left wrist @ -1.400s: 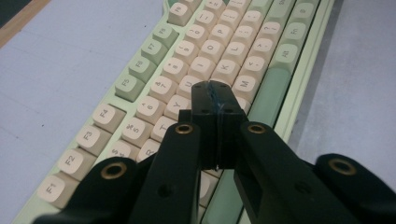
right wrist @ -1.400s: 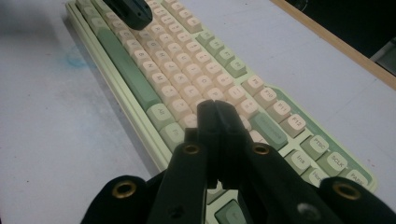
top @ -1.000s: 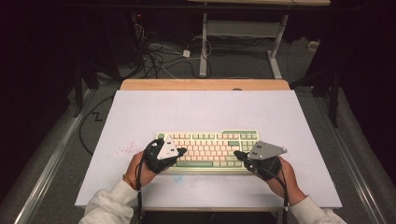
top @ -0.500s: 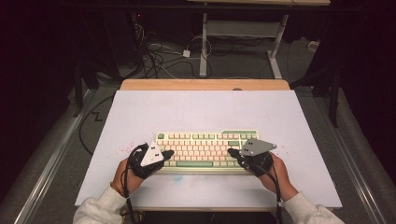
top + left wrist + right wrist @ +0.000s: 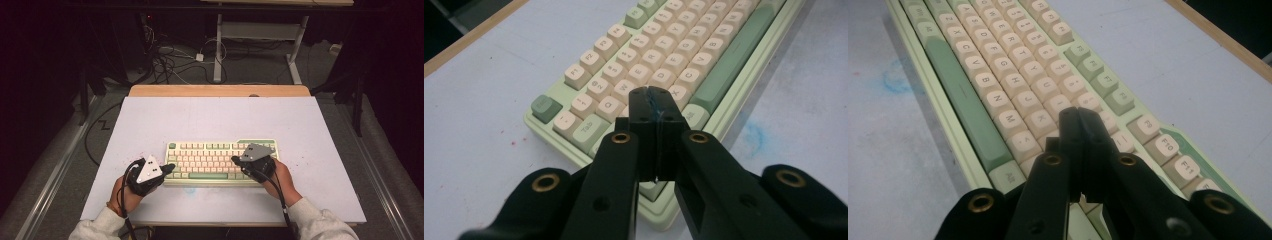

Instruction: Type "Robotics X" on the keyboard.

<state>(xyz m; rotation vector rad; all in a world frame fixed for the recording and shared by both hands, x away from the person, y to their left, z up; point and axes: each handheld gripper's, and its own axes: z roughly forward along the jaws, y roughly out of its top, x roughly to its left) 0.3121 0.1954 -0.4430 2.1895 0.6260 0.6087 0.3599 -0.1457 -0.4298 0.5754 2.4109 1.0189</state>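
Observation:
A cream and green keyboard [image 5: 210,156] lies near the front of the white table top [image 5: 215,117]. My left gripper [image 5: 170,167] is shut with nothing in it, its tip at the keyboard's left end. In the left gripper view the closed left gripper [image 5: 654,95] hovers over the keyboard's [image 5: 659,47] lower left keys, close to the X key. My right gripper [image 5: 234,160] is also shut and empty, above the right half of the keys. In the right gripper view the right gripper's tip [image 5: 1078,113] sits over the keyboard [image 5: 998,75] around the K and L keys.
Faint blue smudges [image 5: 754,135] and red specks [image 5: 305,162] mark the table top. A wooden strip [image 5: 220,90] edges the far side. Beyond it, cables [image 5: 170,55] lie on the floor by a metal desk frame [image 5: 218,45]. Rails run along both sides.
The left gripper has slid left and toward the person, from over the keys to the keyboard's left end. The right gripper has moved left, farther in over the keys. Both stay shut.

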